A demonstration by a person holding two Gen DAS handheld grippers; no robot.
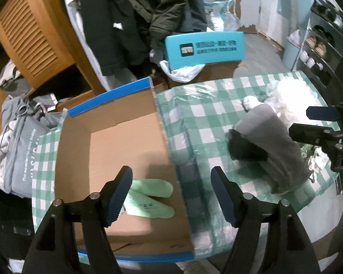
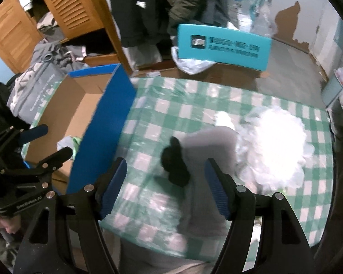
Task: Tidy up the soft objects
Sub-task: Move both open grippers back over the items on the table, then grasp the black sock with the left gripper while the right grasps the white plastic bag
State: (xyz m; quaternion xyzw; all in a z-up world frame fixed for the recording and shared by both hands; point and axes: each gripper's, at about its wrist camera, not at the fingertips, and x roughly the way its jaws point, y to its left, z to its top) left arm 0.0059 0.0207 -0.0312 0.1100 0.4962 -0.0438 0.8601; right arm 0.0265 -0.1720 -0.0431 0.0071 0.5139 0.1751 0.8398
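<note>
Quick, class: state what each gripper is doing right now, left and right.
Left gripper: open, holding nothing, above the cardboard box.
Right gripper: open, holding nothing, above the grey and black socks.

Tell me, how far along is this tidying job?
Done: a pair of green socks lies in the cardboard box. In hand: nothing; the left hand-held gripper and right hand-held gripper are both open. Left: grey socks, a black item and white fluff on the table.
</note>
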